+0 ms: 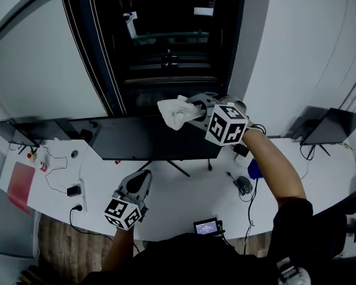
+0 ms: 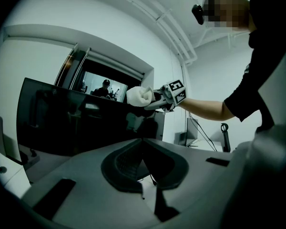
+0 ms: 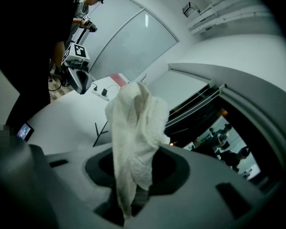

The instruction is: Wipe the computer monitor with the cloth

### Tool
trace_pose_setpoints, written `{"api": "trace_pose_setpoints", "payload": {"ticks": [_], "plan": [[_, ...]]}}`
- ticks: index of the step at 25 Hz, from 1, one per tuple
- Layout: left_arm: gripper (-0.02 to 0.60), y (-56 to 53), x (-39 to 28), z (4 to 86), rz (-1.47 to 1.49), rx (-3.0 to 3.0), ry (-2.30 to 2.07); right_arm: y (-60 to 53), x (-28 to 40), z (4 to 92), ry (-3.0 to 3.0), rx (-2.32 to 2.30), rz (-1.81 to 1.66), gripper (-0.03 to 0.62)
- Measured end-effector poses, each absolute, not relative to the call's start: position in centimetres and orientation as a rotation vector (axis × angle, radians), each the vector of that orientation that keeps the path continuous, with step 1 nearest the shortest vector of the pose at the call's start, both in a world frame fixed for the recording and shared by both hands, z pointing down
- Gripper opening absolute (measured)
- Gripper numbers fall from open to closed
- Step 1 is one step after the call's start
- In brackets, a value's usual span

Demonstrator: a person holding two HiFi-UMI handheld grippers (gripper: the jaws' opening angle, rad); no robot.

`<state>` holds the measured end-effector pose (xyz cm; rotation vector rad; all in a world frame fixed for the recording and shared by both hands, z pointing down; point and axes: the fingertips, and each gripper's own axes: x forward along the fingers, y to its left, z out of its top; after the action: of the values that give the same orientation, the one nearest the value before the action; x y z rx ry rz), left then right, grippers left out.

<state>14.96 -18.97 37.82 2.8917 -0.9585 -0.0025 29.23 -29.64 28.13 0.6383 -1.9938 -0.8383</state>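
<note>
The wide black monitor (image 1: 148, 138) stands on a white desk (image 1: 184, 200). My right gripper (image 1: 194, 108) is raised at the monitor's top edge, near its right half, shut on a crumpled white cloth (image 1: 176, 112). In the right gripper view the cloth (image 3: 133, 142) hangs bunched out of the jaws and hides the tips. My left gripper (image 1: 143, 177) is low over the desk in front of the screen, shut with nothing in it. From the left gripper view the dark screen (image 2: 86, 123) fills the left side, and the cloth (image 2: 139, 96) shows above its upper edge.
A mouse (image 1: 243, 185), a blue object (image 1: 254, 170) and a small lit device (image 1: 206, 226) lie on the desk's right and front. Cables and plugs (image 1: 76, 190) and a red pad (image 1: 21, 180) are at the left. Another dark screen (image 1: 332, 125) stands far right. A dark window (image 1: 166, 40) is behind.
</note>
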Motion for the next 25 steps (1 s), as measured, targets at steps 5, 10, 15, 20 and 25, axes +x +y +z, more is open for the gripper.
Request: {"api": "trace_pose_setpoints", "payload": {"ticks": [5, 10, 15, 20, 25], "plan": [[-0.006, -18.9, 16.1, 37.9, 0.001, 2.896, -0.947, -29.4, 30.2, 28.1, -1.996, 0.638, -0.844, 0.126], [-0.006, -18.6, 17.3, 38.2, 0.017, 2.896, -0.941, -29.0, 31.5, 28.1, -1.995, 0.649, -0.850, 0.126], [-0.006, -18.3, 18.4, 38.0, 0.026, 2.912, -0.929, -28.6, 32.8, 28.1, -1.995, 0.662, -0.847, 0.126], [-0.006, -18.8, 18.2, 37.5, 0.031, 2.914, -0.948, -28.4, 34.0, 28.2, -1.991, 0.682, -0.839, 0.126], [-0.005, -18.9, 18.6, 37.2, 0.035, 2.922, -0.939, -28.0, 35.4, 28.2, -1.987, 0.704, -0.828, 0.126]]}}
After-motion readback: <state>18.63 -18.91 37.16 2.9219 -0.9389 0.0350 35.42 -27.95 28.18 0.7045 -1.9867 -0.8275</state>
